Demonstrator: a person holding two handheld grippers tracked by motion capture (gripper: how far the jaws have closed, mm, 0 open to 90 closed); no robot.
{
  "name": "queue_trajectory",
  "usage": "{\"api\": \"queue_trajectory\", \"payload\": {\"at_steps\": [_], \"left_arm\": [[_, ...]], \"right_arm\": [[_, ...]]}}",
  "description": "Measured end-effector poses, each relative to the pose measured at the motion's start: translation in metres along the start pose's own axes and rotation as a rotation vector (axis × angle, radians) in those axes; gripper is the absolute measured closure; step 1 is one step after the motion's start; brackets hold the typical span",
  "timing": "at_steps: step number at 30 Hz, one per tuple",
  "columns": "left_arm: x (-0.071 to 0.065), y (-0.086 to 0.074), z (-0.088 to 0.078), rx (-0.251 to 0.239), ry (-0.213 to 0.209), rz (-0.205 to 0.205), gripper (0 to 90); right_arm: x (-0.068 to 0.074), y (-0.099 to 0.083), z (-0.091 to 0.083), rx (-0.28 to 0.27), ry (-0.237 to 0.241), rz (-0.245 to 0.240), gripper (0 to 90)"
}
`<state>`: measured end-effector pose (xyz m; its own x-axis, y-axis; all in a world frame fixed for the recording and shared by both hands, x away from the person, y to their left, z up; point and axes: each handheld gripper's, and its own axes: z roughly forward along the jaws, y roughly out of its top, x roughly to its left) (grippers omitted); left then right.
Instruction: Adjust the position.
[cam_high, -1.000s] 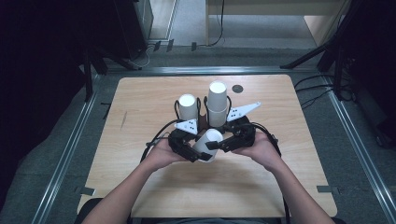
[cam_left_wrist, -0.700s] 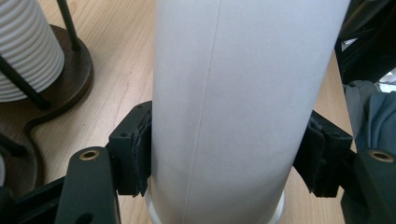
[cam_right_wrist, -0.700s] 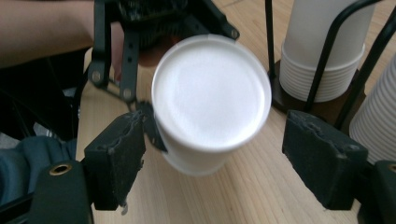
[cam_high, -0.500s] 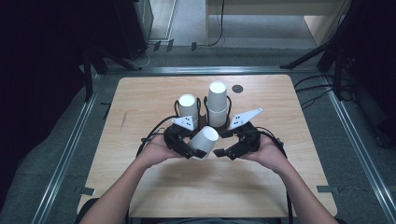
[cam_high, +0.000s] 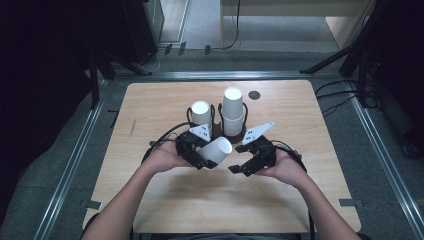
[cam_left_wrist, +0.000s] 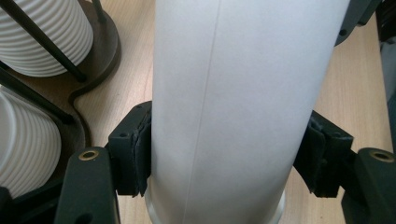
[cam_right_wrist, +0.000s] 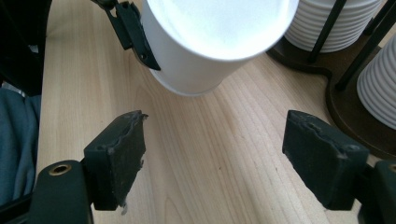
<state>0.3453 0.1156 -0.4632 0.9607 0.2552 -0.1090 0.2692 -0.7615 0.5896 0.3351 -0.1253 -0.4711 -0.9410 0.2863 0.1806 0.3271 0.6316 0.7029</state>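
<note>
Wooden table (cam_high: 150, 105) amid dark room

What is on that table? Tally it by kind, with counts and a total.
White cup stacks: 2, left stack, right stack
Loose white cup: 1
Cup holder: 1
Grippers: 2, left gripper shut on the cup, right gripper open and empty
Dark round spot: 1
Total: 7

Black left gripper (cam_high: 205, 159), grey three-cornered plates, brass-ringed screw holes; trailing black cables
</note>
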Motion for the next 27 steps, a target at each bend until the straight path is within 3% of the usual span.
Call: {"api": "queue_trajectory", "payload": {"at_steps": [9, 19, 20, 27], "left_arm": [[-0.001, 0.003, 0.018, 0.094, -0.01, 0.044, 29.7], [-0.009, 0.007, 0.027, 0.12, -0.055, 0.073, 28.7], [-0.01, 0.008, 0.027, 0.121, -0.066, 0.069, 28.5], [-0.011, 0.006, 0.029, 0.126, -0.067, 0.089, 28.4]], "right_arm": [[-0.003, 0.001, 0.002, -0.015, 0.01, -0.027, 22.0], [0.002, 0.009, 0.009, -0.023, 0.039, -0.064, 24.2], [0.003, 0.011, 0.012, -0.015, 0.043, -0.079, 27.5], [0.004, 0.012, 0.014, 0.005, 0.076, -0.088, 33.5]]}}
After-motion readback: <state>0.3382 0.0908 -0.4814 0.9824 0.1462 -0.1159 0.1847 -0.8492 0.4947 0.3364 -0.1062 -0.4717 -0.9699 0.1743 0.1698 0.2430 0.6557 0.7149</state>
